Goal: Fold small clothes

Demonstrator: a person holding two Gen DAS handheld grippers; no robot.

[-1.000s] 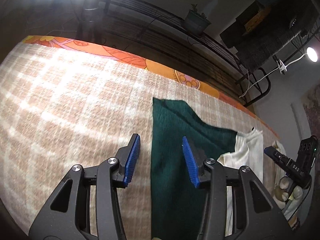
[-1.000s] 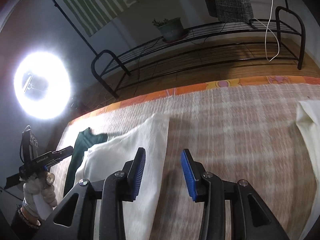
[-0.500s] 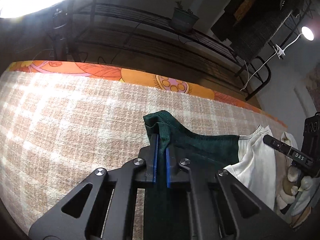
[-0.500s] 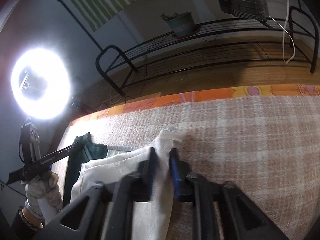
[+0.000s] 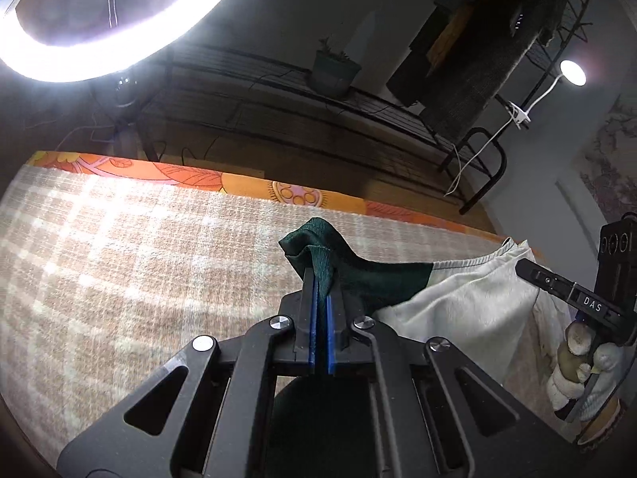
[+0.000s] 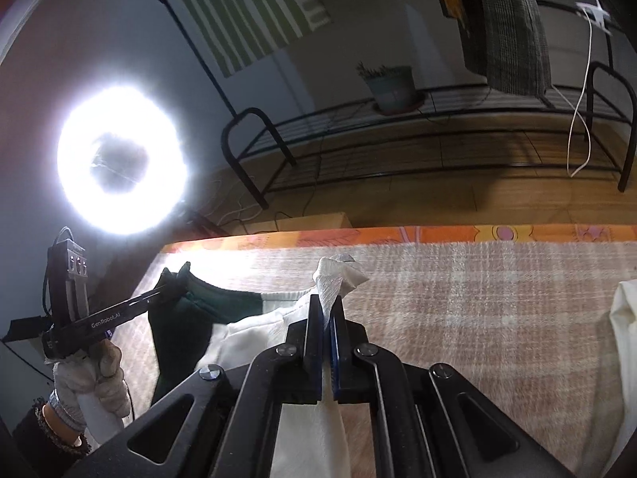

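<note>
Cloth fills the middle of both views: a two-tone garment, dark green (image 5: pixel 374 279) on one half and cream (image 5: pixel 469 310) on the other, lifted off the checked blanket (image 5: pixel 119 279) that covers the tabletop. The left tongs (image 5: pixel 321 298) are clenched on the green corner, whose bunched tip pokes up above the blue pads (image 5: pixel 313 318). The right tongs (image 6: pixel 327 318) are clenched on the cream corner (image 6: pixel 334 279), which puckers into a small crumpled peak just above the jaws. Between the two grips the garment's upper edge sags in a shallow curve, and its grey-trimmed hem (image 5: pixel 466 263) runs toward the right tongs from the green half.

Seen from the right wrist view, the left tongs (image 6: pixel 175 281) reach in from the garment's green side, held by a gloved left hand (image 6: pixel 89 374). Seen from the left wrist view, the right tongs' body (image 5: pixel 573 298) and the gloved right hand (image 5: pixel 577 366) sit beyond the garment's cream side.

Beyond the garment, the blanket ends at an orange patterned border (image 6: pixel 438 235). Another cream cloth (image 6: pixel 625 326) lies on the blanket, well apart from the garment on its cream side. Behind the border stand a black wire rack (image 6: pixel 398 135) with a potted plant (image 6: pixel 390 83) and a glowing ring light (image 6: pixel 121 159).
</note>
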